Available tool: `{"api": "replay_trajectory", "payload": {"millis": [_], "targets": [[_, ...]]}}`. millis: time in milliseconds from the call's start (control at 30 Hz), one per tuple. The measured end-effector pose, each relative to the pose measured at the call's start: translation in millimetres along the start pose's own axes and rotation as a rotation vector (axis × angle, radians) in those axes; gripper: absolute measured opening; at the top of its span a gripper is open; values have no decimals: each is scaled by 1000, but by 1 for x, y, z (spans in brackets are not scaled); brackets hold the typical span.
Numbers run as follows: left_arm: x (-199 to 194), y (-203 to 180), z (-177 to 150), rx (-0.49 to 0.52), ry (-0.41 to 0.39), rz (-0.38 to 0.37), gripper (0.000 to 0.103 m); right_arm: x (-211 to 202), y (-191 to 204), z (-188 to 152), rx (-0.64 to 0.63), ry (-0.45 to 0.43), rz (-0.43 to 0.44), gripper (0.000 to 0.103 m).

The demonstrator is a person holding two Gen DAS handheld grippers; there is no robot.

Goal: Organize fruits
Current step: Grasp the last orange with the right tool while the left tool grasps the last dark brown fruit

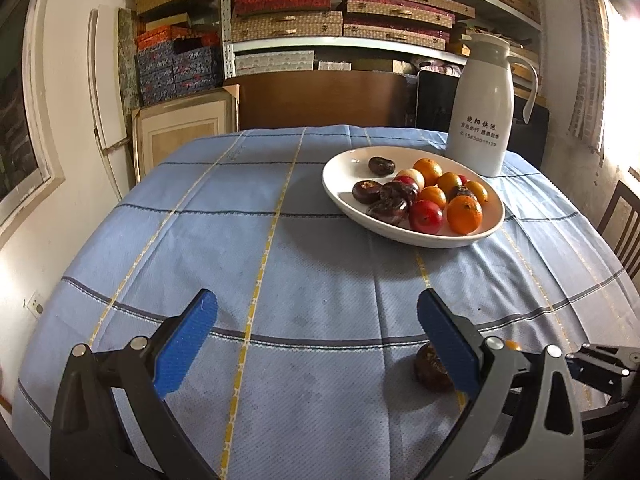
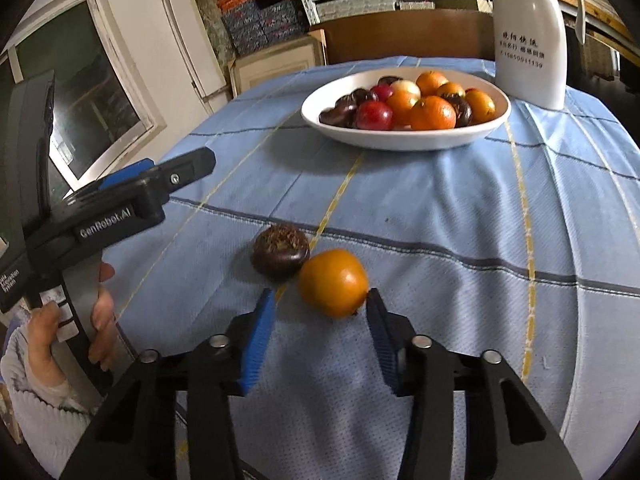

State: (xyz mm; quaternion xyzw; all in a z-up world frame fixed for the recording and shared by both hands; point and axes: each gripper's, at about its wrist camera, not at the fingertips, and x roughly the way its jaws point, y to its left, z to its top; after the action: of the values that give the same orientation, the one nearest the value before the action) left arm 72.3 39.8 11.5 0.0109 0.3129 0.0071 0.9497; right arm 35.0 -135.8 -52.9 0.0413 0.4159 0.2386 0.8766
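Observation:
A white plate [image 1: 400, 236] [image 2: 400, 142] holds several oranges, red fruits and dark brown fruits. Two fruits lie loose on the blue cloth, an orange [image 2: 334, 282] and a dark brown fruit [image 2: 280, 254] touching it. My right gripper [image 2: 320, 294] stands around the near side of the orange. Its right fingertip is at the fruit's skin, and the left one stands apart from it. My left gripper [image 1: 317, 296] [image 2: 200, 164] is wide open over bare cloth with nothing between its fingers. Its right finger half hides the dark fruit [image 1: 430, 368].
A tall white jug [image 1: 480, 120] [image 2: 528, 40] stands behind the plate. The blue checked tablecloth [image 1: 280, 240] covers the table. A person's hand [image 2: 100, 312] holds the left gripper's handle. A wooden chair [image 1: 620, 224] is at the right, and shelves of boxes are behind.

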Motion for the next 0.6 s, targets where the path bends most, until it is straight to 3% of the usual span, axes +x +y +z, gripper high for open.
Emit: {"api": "replay_trajectory", "payload": {"millis": [200, 333, 467, 600], "targets": [[5, -8, -7, 33, 43, -45, 98, 8, -6, 2, 48, 37, 26, 40], [3, -20, -11, 94, 34, -9, 98, 9, -7, 4, 55, 31, 25, 41], [6, -19, -14, 94, 53, -2, 98, 11, -11, 8, 74, 24, 29, 39], [4, -17, -17, 81, 61, -45, 98, -2, -22, 10, 99, -35, 14, 37]]}}
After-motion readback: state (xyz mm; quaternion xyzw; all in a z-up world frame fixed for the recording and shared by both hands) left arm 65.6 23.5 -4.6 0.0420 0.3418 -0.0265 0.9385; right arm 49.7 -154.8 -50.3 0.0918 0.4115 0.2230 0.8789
